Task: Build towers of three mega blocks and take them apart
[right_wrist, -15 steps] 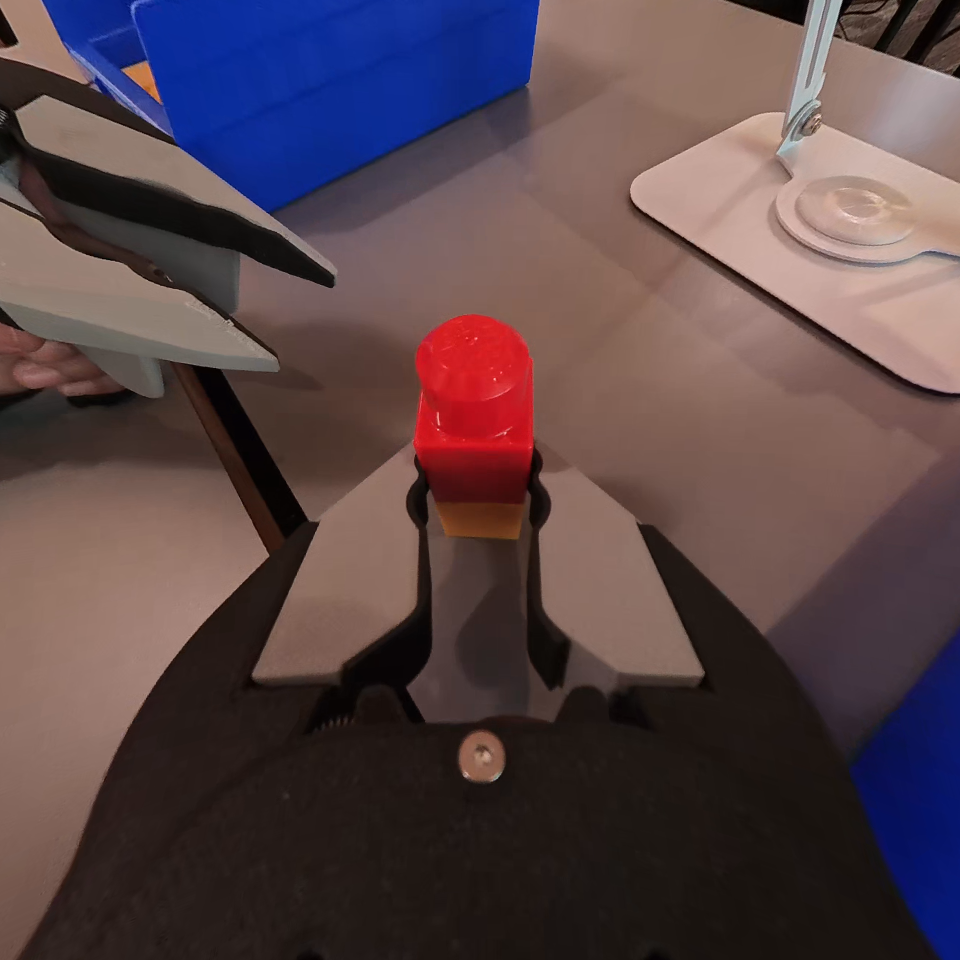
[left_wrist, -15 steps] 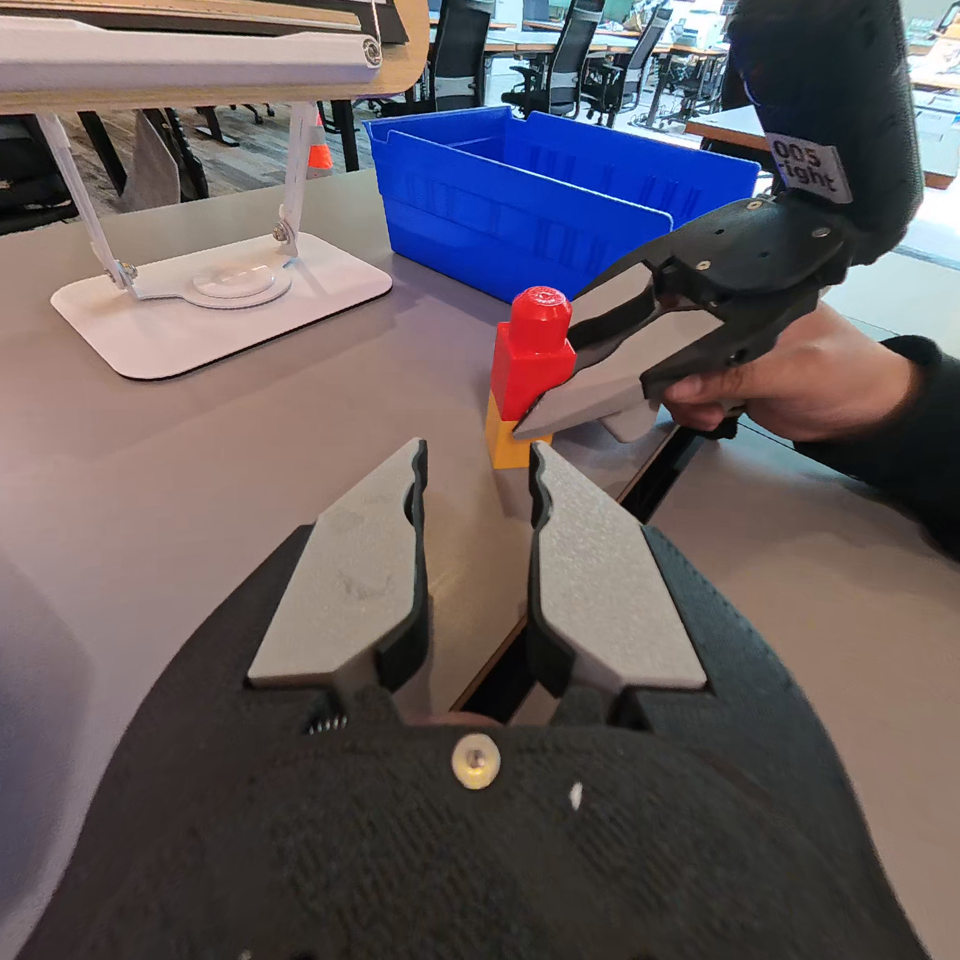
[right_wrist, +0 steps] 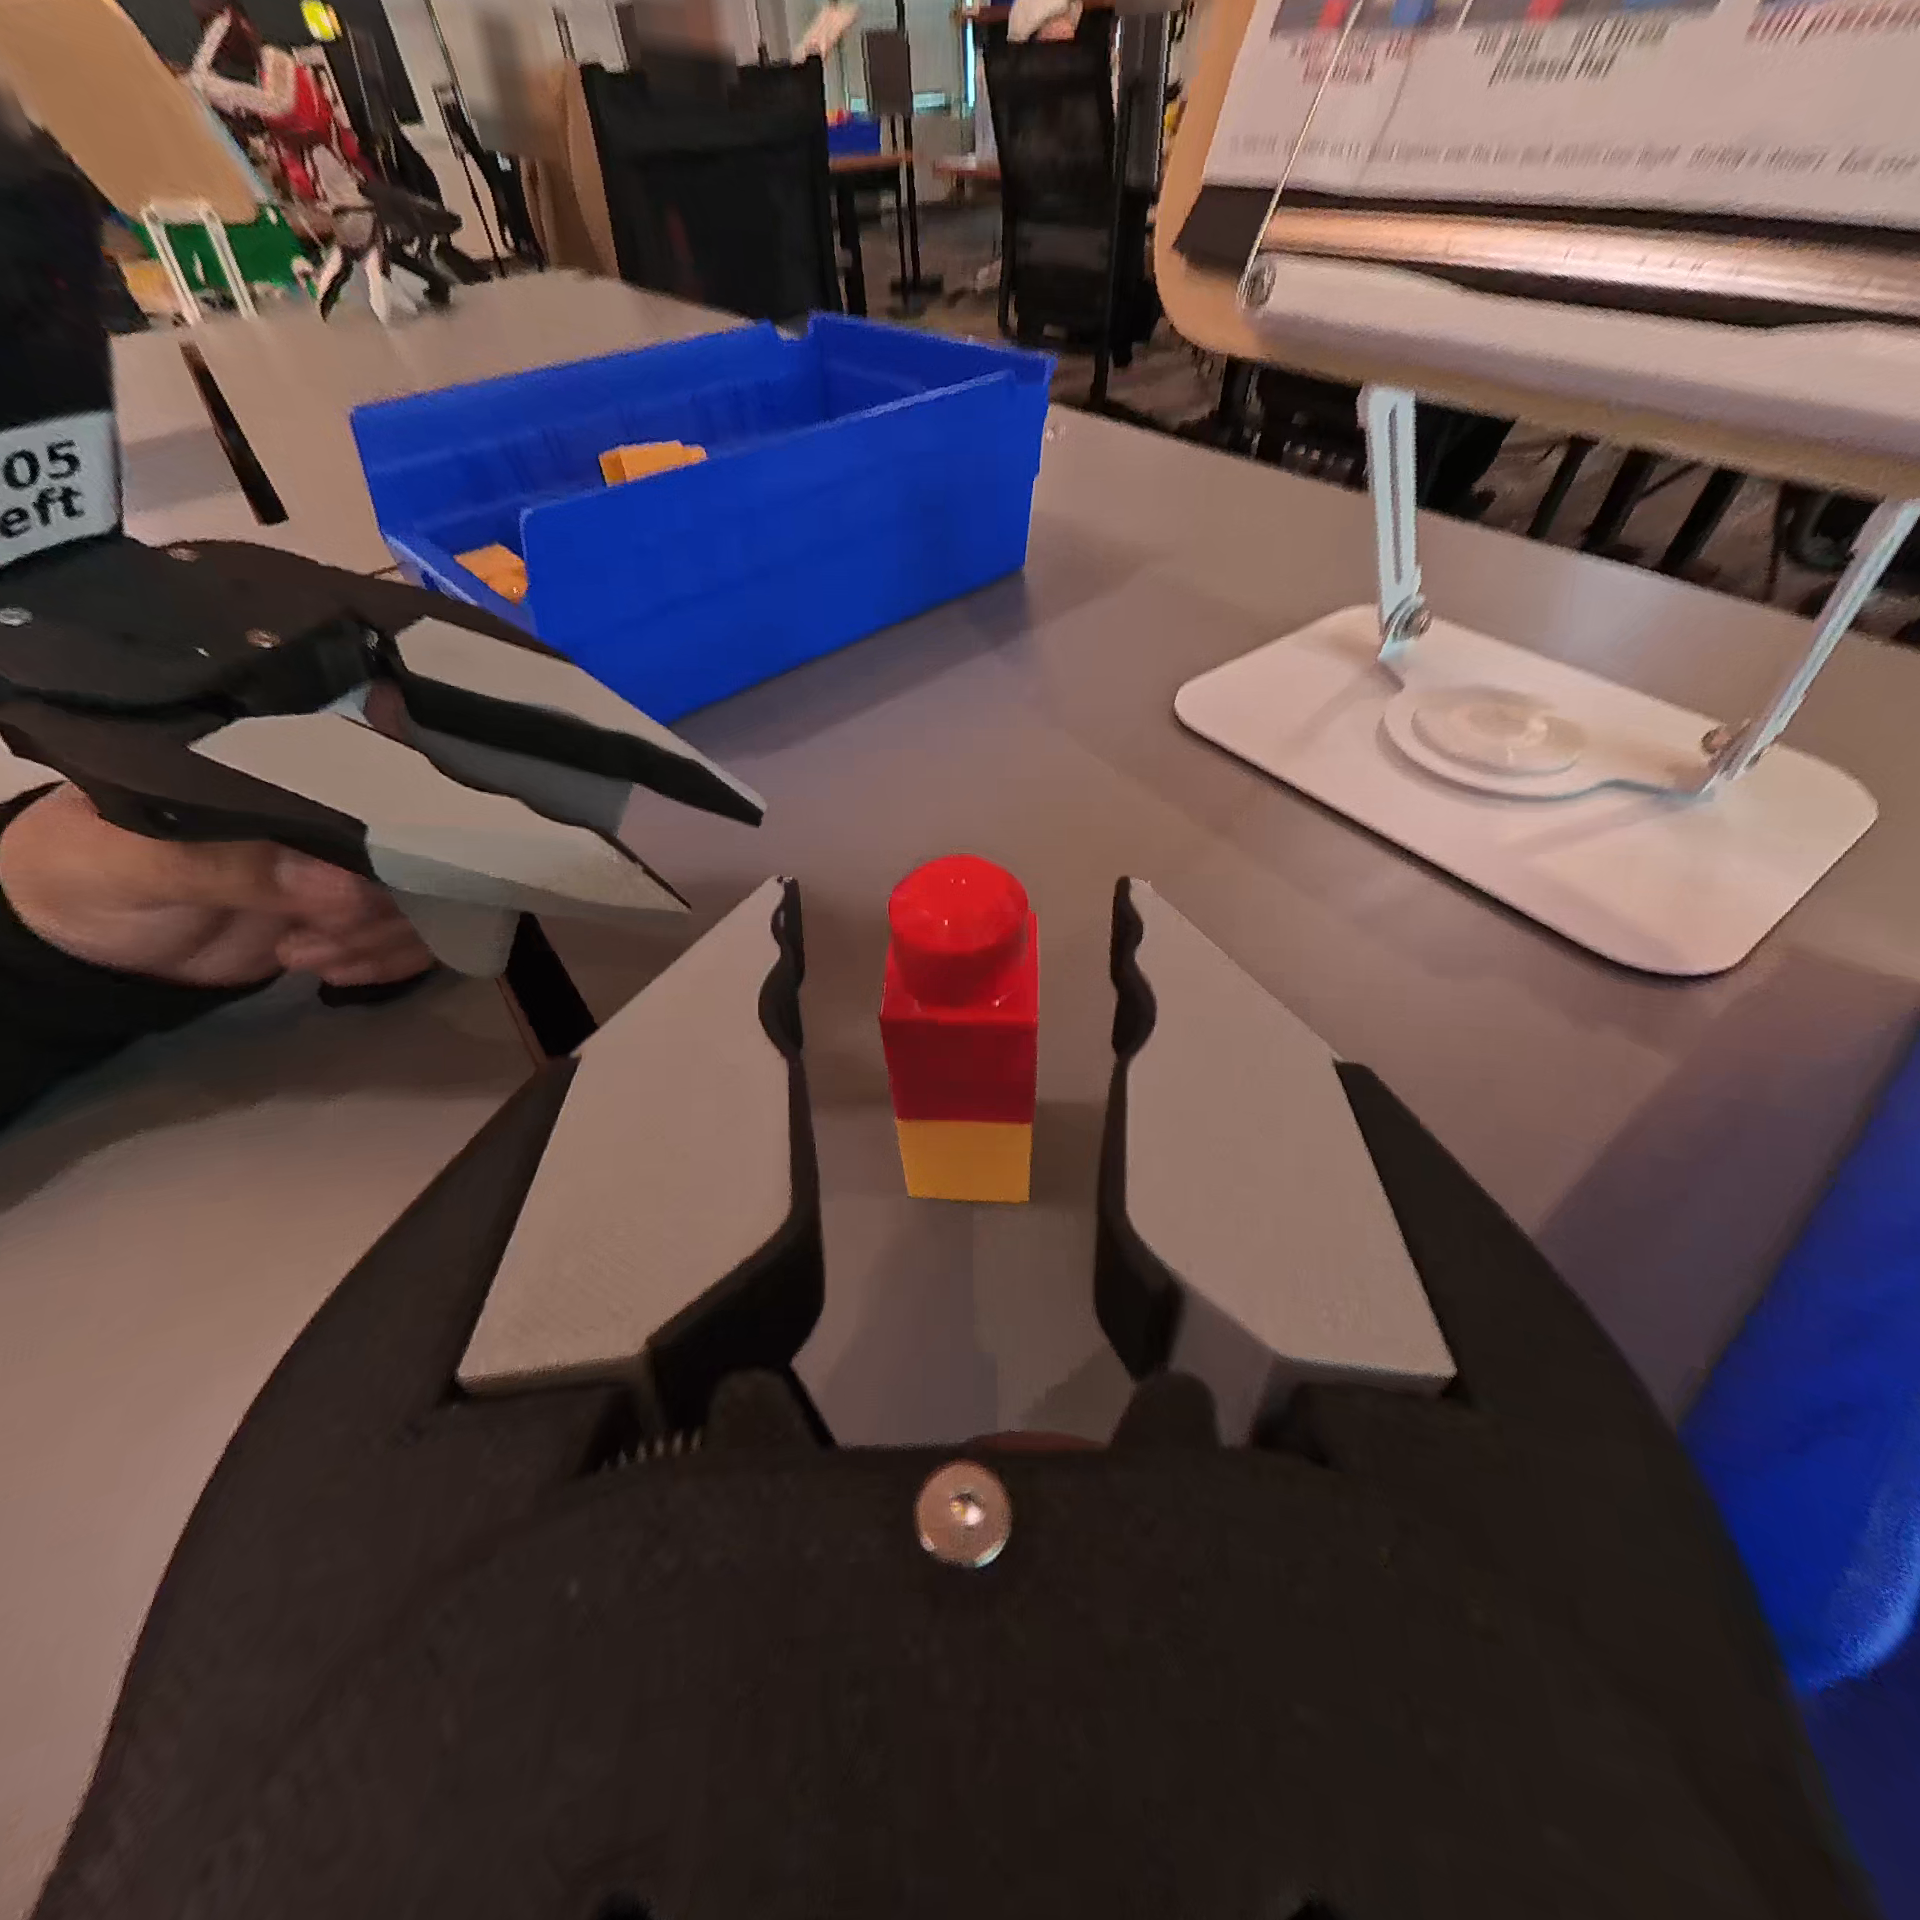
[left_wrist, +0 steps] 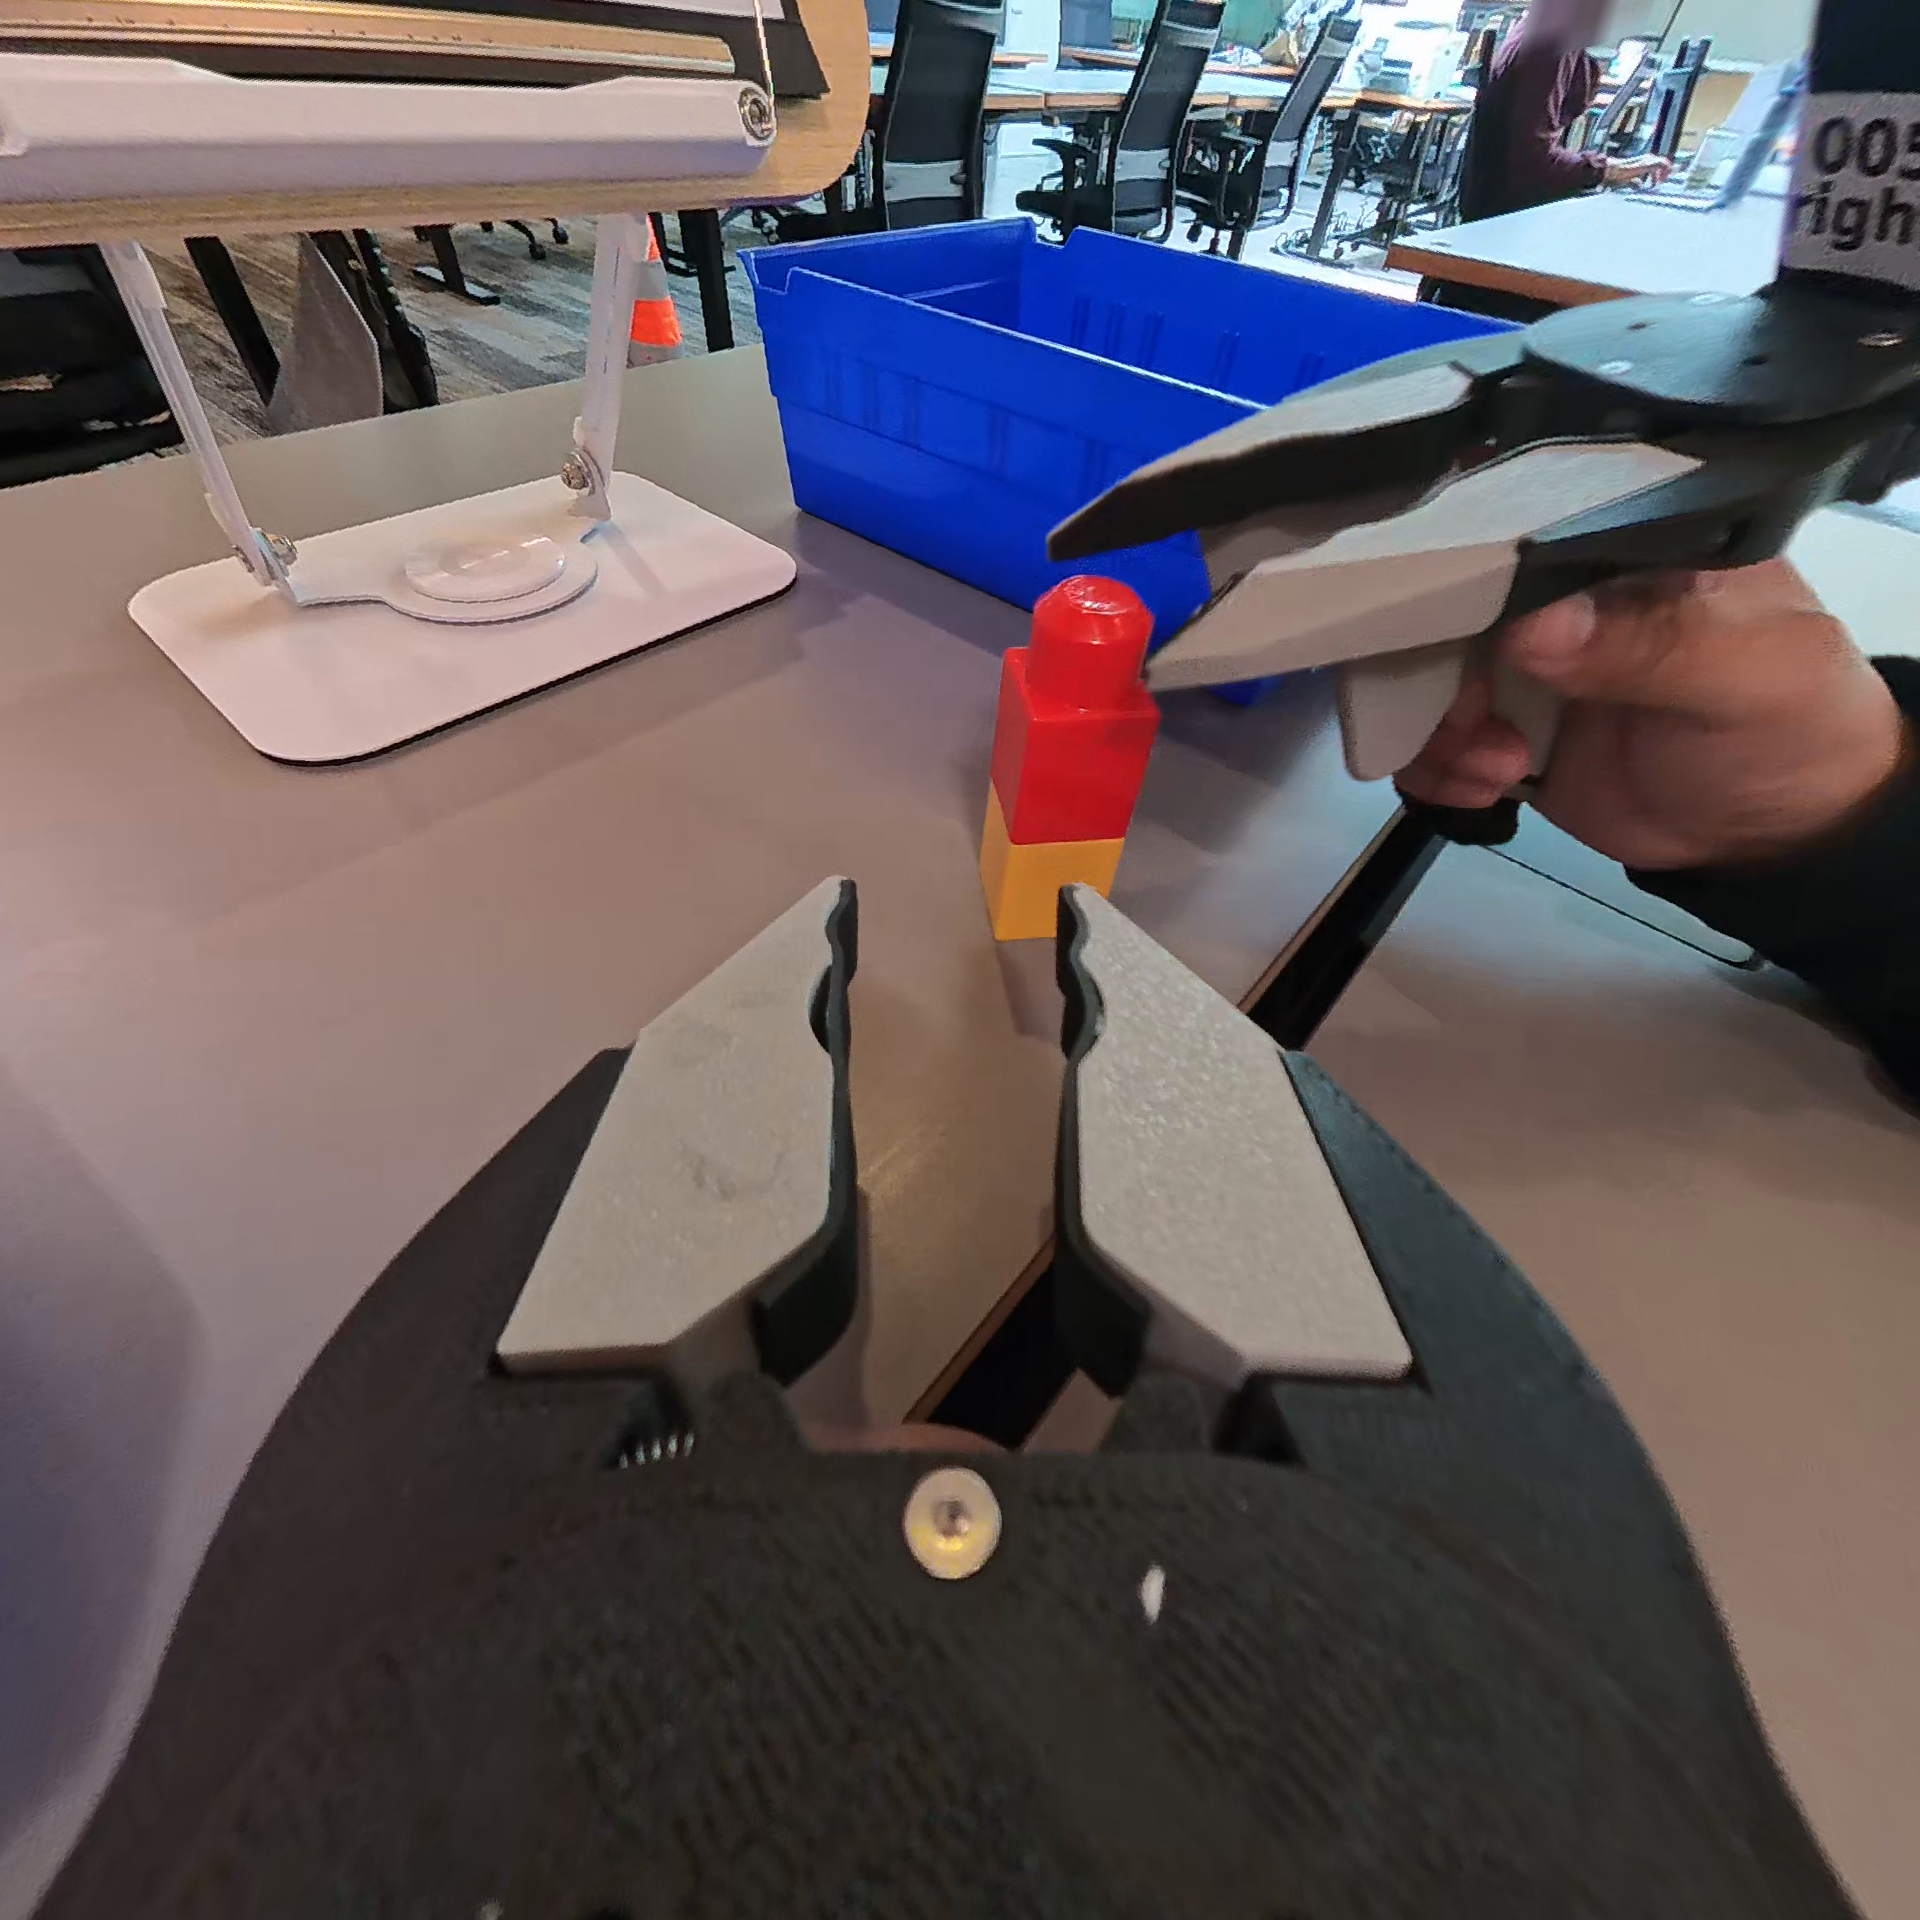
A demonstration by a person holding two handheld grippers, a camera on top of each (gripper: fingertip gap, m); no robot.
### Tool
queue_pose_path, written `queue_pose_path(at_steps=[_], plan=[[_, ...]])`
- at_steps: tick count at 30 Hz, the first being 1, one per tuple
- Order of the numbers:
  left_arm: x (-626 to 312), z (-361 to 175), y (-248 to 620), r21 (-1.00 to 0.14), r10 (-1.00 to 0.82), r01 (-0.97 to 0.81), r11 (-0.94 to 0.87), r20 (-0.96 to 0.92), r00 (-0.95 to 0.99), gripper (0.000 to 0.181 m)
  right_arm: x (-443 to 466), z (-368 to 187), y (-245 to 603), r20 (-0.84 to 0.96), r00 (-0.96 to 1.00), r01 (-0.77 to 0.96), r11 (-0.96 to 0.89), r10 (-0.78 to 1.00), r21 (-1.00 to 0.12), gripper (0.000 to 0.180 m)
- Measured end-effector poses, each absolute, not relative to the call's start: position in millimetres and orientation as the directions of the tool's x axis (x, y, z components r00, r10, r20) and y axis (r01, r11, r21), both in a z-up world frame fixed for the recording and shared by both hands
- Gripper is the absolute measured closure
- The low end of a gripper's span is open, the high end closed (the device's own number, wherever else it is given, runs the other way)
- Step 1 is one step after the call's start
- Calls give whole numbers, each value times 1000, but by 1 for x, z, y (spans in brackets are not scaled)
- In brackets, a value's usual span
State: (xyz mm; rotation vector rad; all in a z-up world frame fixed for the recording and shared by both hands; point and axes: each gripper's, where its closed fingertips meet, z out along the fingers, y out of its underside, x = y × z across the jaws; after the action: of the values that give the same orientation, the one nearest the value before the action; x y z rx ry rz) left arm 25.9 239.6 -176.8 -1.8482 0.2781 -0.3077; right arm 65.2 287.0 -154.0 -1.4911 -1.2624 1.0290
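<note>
A small tower stands on the grey table (left_wrist: 416, 987): a red block (left_wrist: 1075, 748) on top of a yellow block (left_wrist: 1039, 883). It also shows in the right wrist view, the red block (right_wrist: 961, 1023) over the yellow block (right_wrist: 966, 1158). My right gripper (right_wrist: 956, 888) is open, with the tower between its fingers and touching neither. In the left wrist view the right gripper (left_wrist: 1101, 613) hovers at the red block's stud. My left gripper (left_wrist: 956, 904) is open and empty, just short of the yellow block; it shows at the left of the right wrist view (right_wrist: 722, 862).
A blue bin (left_wrist: 935, 416) stands behind the tower and holds orange blocks (right_wrist: 649, 462). A white stand base (left_wrist: 468, 623) is on the table's far left. A dark gap between two tables (left_wrist: 1340, 935) runs beside the tower. Another blue bin (right_wrist: 1818, 1403) is at the right. Left tips and right tips are each some 25 centimeters from the white stand base (left_wrist: 468, 623). My right wrist view (right_wrist: 1390, 738) looks at it from another angle.
My right gripper has let go of the red block, opened wide and lifted back a little. The tower stays standing. My left gripper has hardly moved.
</note>
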Motion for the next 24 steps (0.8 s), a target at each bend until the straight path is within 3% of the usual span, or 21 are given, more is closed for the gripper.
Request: queue_pose_path(at_steps=[8, 24], plan=[[22, -174, 241, -962, -314, -59, -265, 29, 949, 146, 74, -130, 295, 95, 238, 154, 59, 967, -986, 128], [21, -173, 241, -966, -299, -66, -251, 13, 954, 147, 82, -122, 305, 108, 309, 121, 73, 945, -990, 138]])
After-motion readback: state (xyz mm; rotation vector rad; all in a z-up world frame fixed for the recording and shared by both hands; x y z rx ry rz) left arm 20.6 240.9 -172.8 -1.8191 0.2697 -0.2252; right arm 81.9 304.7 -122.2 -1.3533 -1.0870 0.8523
